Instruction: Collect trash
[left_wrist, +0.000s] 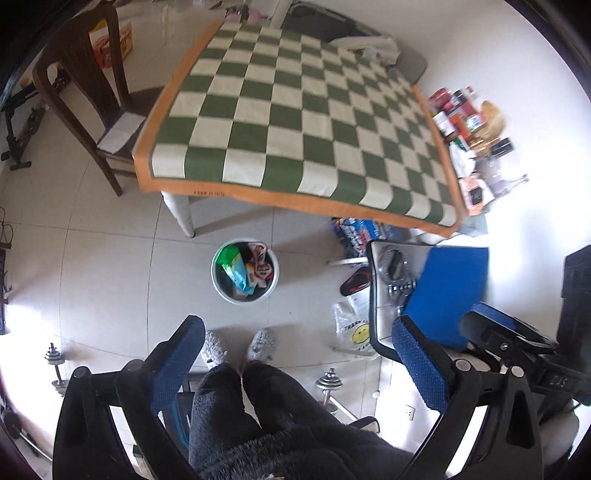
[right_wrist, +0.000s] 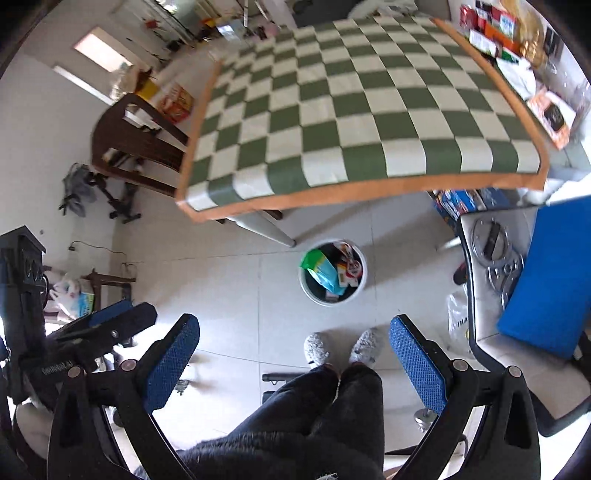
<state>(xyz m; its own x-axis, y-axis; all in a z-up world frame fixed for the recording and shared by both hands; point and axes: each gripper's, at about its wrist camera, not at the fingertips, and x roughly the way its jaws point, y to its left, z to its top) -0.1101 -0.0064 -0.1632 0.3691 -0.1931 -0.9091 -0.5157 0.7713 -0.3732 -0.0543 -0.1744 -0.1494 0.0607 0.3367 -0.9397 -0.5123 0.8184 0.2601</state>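
A white waste bin (left_wrist: 221, 286) (right_wrist: 364, 278) stands on the tiled floor by the table leg, holding a green and light-blue wrapper (left_wrist: 232, 266) (right_wrist: 319, 267) and several red-and-white packets. My left gripper (left_wrist: 295, 330) hangs high over the floor, open, nothing between its blue pads. My right gripper (right_wrist: 293, 328) is likewise open and empty; in the left wrist view it shows at the right edge (left_wrist: 491, 321). The left gripper appears at the left of the right wrist view (right_wrist: 110, 317). The checkered tablecloth (left_wrist: 295, 122) (right_wrist: 362, 110) lies bare.
Jars, packets and bottles (left_wrist: 469, 129) (right_wrist: 517, 40) crowd the table's right edge. A dark wooden chair (left_wrist: 85, 92) stands left of the table. A white chair with a blue cushion (left_wrist: 454, 295) (right_wrist: 546, 280) is at right. A plastic bag (left_wrist: 351, 328) and dumbbells (left_wrist: 328, 384) lie on the floor. The person's slippered feet (left_wrist: 236, 345) are below.
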